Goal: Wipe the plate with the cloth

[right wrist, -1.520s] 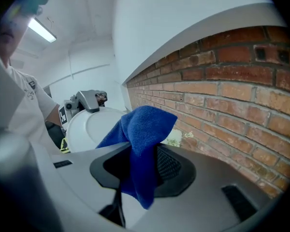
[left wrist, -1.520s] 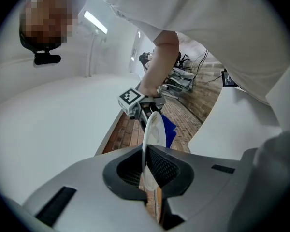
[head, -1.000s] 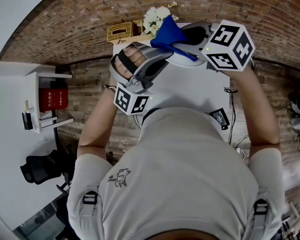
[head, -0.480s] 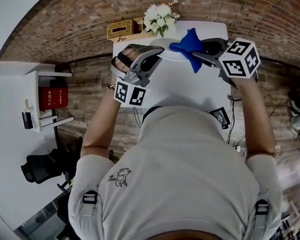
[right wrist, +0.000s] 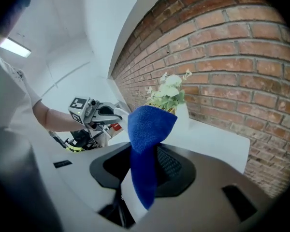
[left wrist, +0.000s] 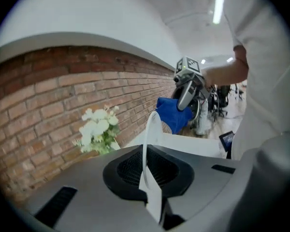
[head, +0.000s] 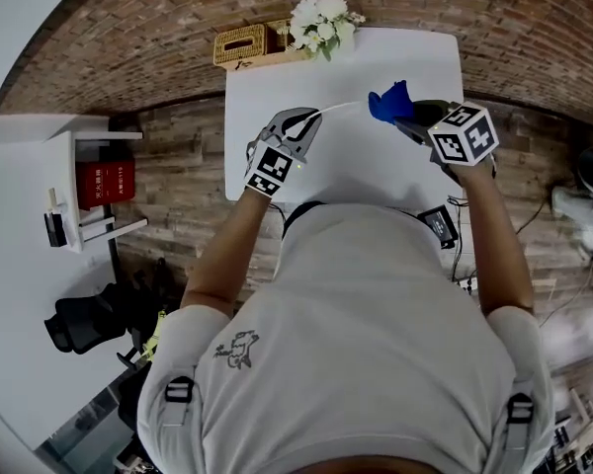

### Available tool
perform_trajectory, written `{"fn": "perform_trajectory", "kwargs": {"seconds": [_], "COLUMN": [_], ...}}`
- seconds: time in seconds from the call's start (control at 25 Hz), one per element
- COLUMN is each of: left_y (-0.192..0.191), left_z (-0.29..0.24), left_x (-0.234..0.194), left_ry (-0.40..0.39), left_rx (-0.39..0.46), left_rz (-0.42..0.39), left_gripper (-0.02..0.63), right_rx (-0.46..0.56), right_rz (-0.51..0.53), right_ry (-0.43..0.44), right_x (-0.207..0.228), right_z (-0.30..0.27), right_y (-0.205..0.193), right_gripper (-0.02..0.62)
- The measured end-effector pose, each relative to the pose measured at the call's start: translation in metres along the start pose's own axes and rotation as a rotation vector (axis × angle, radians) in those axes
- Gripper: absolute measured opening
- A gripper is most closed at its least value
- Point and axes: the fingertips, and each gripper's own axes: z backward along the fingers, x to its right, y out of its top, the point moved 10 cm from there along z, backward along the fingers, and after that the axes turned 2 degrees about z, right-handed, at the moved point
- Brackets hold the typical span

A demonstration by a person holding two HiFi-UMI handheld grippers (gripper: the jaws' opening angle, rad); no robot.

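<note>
My left gripper [head: 311, 118] is shut on the rim of a white plate [head: 344, 108], which shows edge-on as a thin line over the white table [head: 356, 171]; its jaws have just closed a little tighter on it. In the left gripper view the plate [left wrist: 150, 129] rises straight up from between the jaws. My right gripper [head: 407, 118] is shut on a blue cloth [head: 389, 102] whose bunched end sits at the plate's right end. In the right gripper view the cloth [right wrist: 147, 129] stands up from the jaws, with the left gripper [right wrist: 94, 111] beyond it.
A wicker basket [head: 239, 43] and white flowers [head: 321, 15] stand at the table's far edge against the brick wall. A white shelf with a red box [head: 97, 191] is off to the left. A black adapter [head: 437, 227] lies below the table's near right corner.
Both grippers have dropped from near the head camera down toward the table. The left one has rolled, so the plate now shows edge-on. The cloth stays at the plate's right end.
</note>
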Motion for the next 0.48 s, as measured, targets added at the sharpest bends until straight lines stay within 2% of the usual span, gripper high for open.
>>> {"fn": "perform_trajectory", "kwargs": {"seconds": [0.16,0.32,0.48], "left_y": [-0.042,-0.075,-0.110], "left_z": [-0.015,-0.024,-0.036], "left_x": [0.005,0.007,0.014], "left_ry": [-0.053,-0.086,-0.115], "left_rx": [-0.061,-0.101,-0.158], "left_rz": [0.241,0.518,0.711], "left_gripper": [0.020,0.020,0.020], "right_rx": [-0.016,-0.024,-0.058], "right_rz": [-0.037,-0.074,-0.127], "right_ry": [0.012,-0.006,0.008], "right_x": [-0.009,-0.018,-0.021], "right_z": [-0.029,-0.054,-0.080], "right_y": [-0.024,-0.041,-0.061], "right_gripper": [0.130,0.130,0.130]}}
